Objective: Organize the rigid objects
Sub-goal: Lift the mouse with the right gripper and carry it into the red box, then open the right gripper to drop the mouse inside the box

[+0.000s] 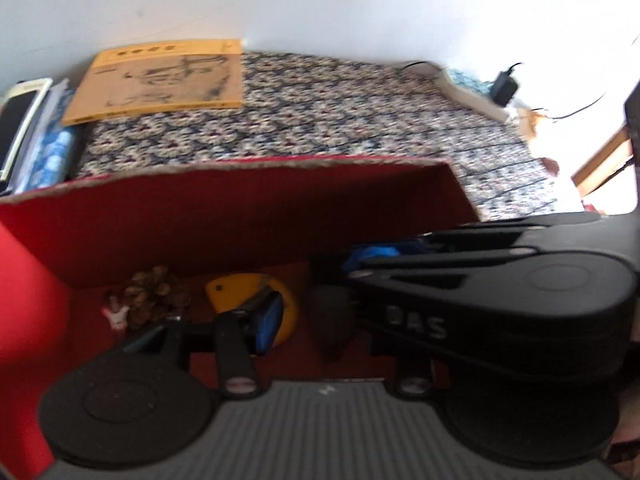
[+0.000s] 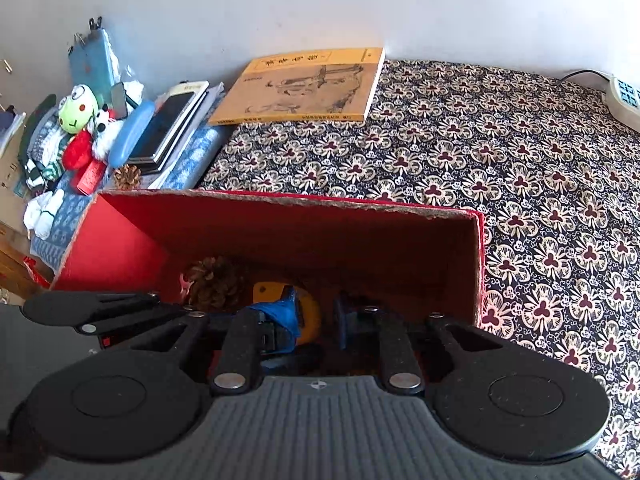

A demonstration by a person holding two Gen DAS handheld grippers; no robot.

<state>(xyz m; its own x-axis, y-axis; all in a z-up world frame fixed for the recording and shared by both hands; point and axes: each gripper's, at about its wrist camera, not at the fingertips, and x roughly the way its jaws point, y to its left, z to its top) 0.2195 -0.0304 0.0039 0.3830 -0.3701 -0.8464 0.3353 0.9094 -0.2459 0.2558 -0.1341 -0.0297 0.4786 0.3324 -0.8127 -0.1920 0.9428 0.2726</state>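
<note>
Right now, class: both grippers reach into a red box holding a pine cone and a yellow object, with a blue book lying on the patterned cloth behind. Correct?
Not quite: the book is yellow-orange, not blue, as the right wrist view shows. The rest stands.

I see the open box (image 2: 280,236) on the patterned cloth (image 2: 500,152), near the front. Inside it, a pine cone (image 2: 216,282) lies toward the left, with the round disc (image 2: 308,316) just to its right. Both grippers reach down into the box, the left gripper (image 2: 192,312) coming in beside the right gripper (image 2: 316,320) (their fingers crowd over the disc). Behind the box a book (image 2: 304,88) lies flat by the wall. A second pine cone (image 2: 128,177) sits outside, behind the box's left corner.
</note>
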